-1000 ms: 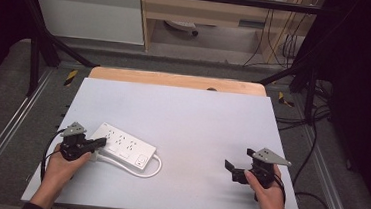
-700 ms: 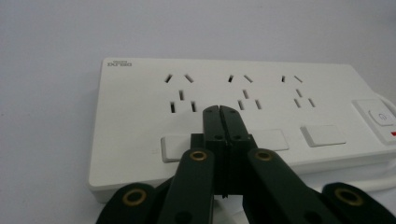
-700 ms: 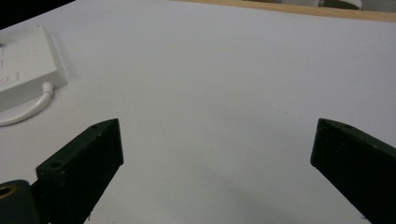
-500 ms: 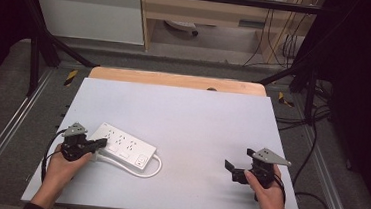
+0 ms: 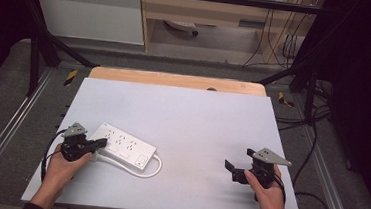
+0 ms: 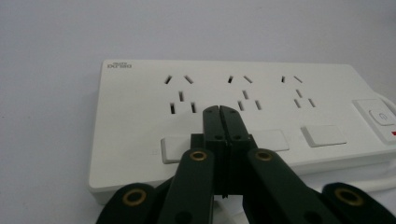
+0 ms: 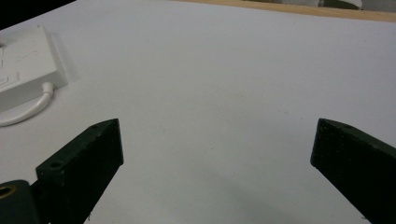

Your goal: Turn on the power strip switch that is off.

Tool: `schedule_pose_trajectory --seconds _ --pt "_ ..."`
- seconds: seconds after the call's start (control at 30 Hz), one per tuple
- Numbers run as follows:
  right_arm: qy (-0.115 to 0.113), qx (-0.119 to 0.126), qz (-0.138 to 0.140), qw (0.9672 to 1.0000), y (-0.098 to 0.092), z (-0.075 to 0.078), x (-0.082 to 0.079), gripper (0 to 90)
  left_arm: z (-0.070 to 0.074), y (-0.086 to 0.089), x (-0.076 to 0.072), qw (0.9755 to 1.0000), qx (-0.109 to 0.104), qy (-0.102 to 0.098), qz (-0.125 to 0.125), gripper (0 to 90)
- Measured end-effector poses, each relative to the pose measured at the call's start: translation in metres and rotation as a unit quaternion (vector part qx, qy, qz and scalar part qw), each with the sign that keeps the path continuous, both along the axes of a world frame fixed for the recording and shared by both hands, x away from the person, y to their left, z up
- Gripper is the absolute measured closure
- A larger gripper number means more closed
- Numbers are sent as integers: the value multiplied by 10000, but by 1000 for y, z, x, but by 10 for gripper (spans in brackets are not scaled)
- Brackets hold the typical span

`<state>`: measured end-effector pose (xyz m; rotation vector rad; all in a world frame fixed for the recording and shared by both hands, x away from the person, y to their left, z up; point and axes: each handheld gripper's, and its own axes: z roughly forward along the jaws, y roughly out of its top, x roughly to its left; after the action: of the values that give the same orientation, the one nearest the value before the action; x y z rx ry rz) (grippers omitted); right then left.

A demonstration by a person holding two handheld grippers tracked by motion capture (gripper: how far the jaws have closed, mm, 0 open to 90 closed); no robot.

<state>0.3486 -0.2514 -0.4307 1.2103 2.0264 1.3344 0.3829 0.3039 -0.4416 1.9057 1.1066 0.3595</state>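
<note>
Power strip (image 5: 125, 147) on table (image 5: 192, 115) | left claw (image 6: 222, 110) closed, maybe touching it | right claw (image 7: 217, 149) wide open, empty

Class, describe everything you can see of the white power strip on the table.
The power strip is a flat white rectangular block, plastic by its look, lying face up on the pale table near its front left. Its top shows three groups of socket slots, a row of rectangular covers below them, and a switch at one end beside a small red mark. A white cord leaves that end and curves along its front side. The left gripper, jaws shut, hangs over the top face; whether it touches is unclear.
</note>
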Motion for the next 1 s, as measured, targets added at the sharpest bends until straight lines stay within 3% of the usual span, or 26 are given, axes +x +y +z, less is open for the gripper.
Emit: schedule_pose_trajectory --seconds 0.8,1.0 --pt "3 -17 17 10000 0 0 0 29 3 -1 -1 9999 -110 -121 -37 900" --pt "9 -9 15 10000 0 0 0 29 3 -1 -1 9998 -131 -162 21 848"
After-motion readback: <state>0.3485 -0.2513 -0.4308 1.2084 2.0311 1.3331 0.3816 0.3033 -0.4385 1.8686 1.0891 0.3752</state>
